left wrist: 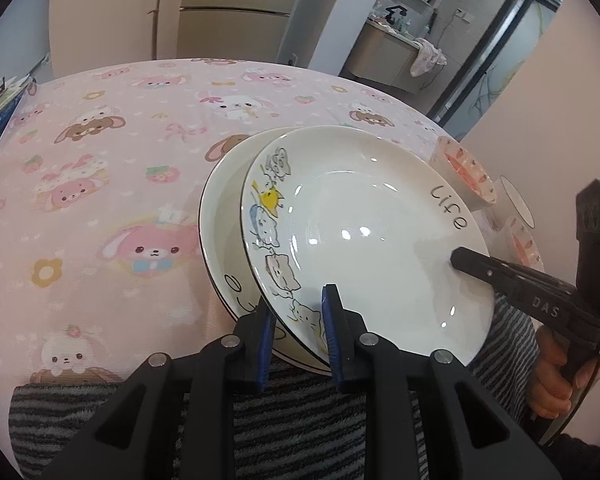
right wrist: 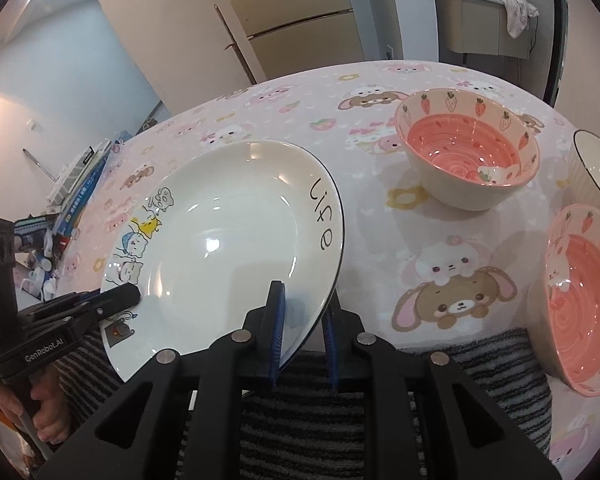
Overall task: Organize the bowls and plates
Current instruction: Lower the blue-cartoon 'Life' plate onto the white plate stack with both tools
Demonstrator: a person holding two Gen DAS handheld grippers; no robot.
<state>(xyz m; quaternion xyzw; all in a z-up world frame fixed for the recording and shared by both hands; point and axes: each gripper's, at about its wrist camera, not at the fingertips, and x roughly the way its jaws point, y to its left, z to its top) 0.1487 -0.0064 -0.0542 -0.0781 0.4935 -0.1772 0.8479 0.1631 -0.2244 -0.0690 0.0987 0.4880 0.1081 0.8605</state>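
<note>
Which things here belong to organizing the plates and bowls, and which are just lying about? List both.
Job:
upper plate, held by left gripper and right gripper
lower plate beneath it
two strawberry bowls
white bowl

Lying about:
books at the table's edge
striped cloth
towel on the far counter

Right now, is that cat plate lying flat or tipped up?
Tipped: the cat plate slants above the second plate, its rim clamped by the left gripper and right gripper.

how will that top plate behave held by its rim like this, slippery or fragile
Top plate is probably slippery: its glaze shows sharp highlights, and each hand-held gripper pinches only rim. Likely rigid but chippable, as it looks ceramic and hangs tilted over the lower plate.
</note>
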